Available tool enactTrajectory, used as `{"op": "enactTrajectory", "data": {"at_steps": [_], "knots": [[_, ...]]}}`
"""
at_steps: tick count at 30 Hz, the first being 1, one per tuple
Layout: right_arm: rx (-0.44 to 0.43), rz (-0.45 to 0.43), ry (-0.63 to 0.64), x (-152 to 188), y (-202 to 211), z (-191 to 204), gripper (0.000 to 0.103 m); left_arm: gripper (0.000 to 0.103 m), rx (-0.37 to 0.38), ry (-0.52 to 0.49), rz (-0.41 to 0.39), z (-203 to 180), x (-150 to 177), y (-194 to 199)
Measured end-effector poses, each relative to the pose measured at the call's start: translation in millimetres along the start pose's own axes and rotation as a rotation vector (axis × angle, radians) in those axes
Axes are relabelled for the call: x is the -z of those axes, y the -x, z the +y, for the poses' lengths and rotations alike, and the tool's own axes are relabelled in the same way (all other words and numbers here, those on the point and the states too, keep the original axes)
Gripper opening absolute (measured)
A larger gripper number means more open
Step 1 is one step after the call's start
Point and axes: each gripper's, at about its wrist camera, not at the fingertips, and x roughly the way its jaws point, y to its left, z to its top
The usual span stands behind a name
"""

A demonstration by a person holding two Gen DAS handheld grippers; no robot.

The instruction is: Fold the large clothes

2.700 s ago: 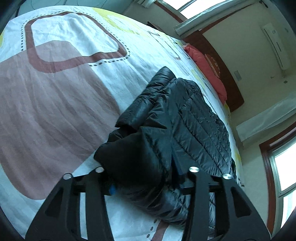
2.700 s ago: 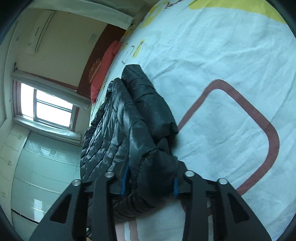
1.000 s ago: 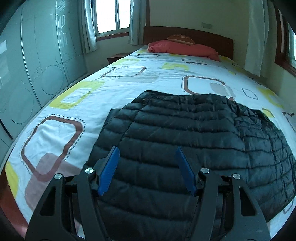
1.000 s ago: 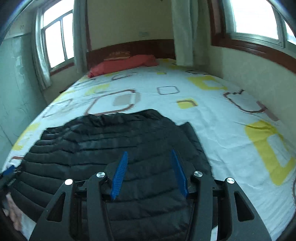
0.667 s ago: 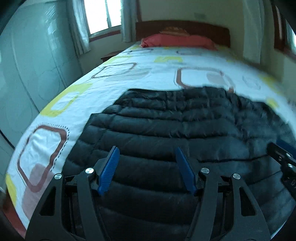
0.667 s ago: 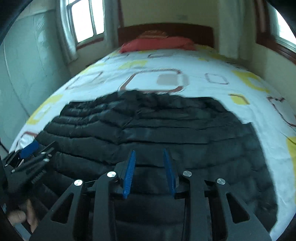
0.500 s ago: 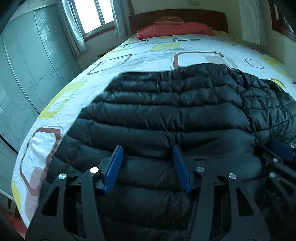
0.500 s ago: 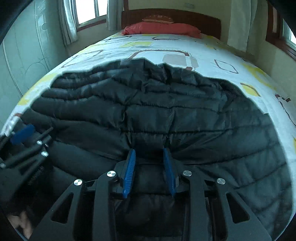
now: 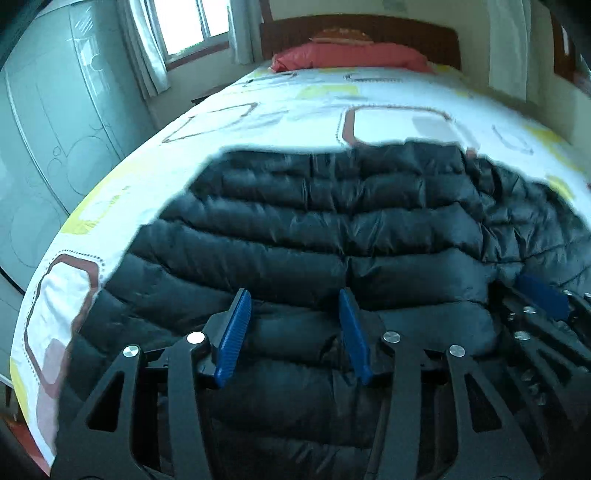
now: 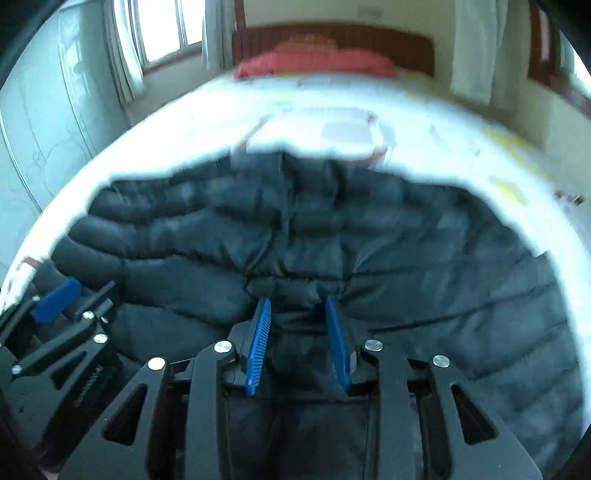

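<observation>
A black quilted puffer jacket (image 9: 332, 221) lies spread flat across the bed, its near hem toward me. My left gripper (image 9: 293, 295) sits low over that hem near the jacket's left side. Its jaws are closing with the fabric lying between the blue pads (image 9: 236, 332), and I see no pinch in it. My right gripper (image 10: 297, 300) is at the hem further right, its pads (image 10: 258, 343) shut on a puckered fold of the jacket (image 10: 369, 240). Each gripper shows at the edge of the other's view: the right gripper (image 9: 541, 295), the left gripper (image 10: 55, 299).
The bed sheet (image 9: 258, 110) is white with brown and yellow squares. A red pillow (image 9: 351, 55) lies against the dark wooden headboard (image 9: 369, 27). A pale wardrobe (image 9: 55, 129) stands to the left, with a window (image 9: 192, 22) behind it.
Both grippers came down and forward onto the jacket's near hem. The right jaws narrowed and pinched a fold. The left jaws have drawn closer together.
</observation>
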Motion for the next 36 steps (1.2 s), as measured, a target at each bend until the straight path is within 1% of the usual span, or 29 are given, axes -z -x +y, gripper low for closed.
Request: {"op": "enactTrajectory", "data": {"at_steps": [2,5,6,7,8,9,11,12,13,15,17,19,21,22,25,28,32,36], "knots": [[-0.006,-0.003,-0.004,-1,-1,2,0.033,0.048,-0.007,-0.005,-0.004,0,-1,6],[-0.021,-0.015,-0.019,2,24,-2,0.033,0.047,0.042,0.032,-0.021,16,6,28],[-0.020,-0.022,-0.017,5,30,-3,0.033,0.048,0.042,0.031,-0.027,18,11,32],[-0.006,-0.034,-0.006,15,39,-4,0.033,0.048,0.037,0.025,-0.023,21,17,32],[0.004,-0.034,0.001,22,39,-5,0.033,0.049,0.039,0.022,-0.020,21,21,28],[0.007,-0.033,0.014,33,33,-4,0.033,0.050,0.040,0.019,-0.036,20,30,23],[0.029,-0.060,0.048,40,25,2,0.033,0.049,0.011,0.002,-0.059,14,35,23],[0.041,-0.059,0.059,38,25,3,0.033,0.048,-0.011,-0.017,-0.067,10,35,28],[0.051,-0.056,0.067,35,31,6,0.033,0.047,-0.011,-0.018,-0.068,10,35,32],[0.048,-0.056,0.061,33,42,6,0.033,0.047,0.004,0.021,-0.076,18,36,43],[0.061,-0.084,0.061,37,56,5,0.033,0.047,-0.011,0.045,-0.085,30,39,47],[0.087,-0.099,0.077,43,61,6,0.033,0.048,-0.024,0.057,-0.084,40,42,45],[0.112,-0.078,0.105,48,54,9,0.033,0.050,-0.018,0.051,-0.078,44,46,38],[0.110,-0.063,0.111,51,44,7,0.033,0.050,-0.014,0.054,-0.080,47,46,37],[0.099,-0.065,0.100,50,34,3,0.033,0.050,-0.018,0.051,-0.083,46,48,35],[0.093,-0.069,0.091,52,32,1,0.033,0.050,-0.020,0.050,-0.084,45,50,35],[0.112,-0.077,0.105,54,30,5,0.033,0.050,-0.015,0.049,-0.084,46,50,35],[0.117,-0.079,0.107,56,29,6,0.033,0.049,0.004,0.066,-0.083,55,50,44]]}}
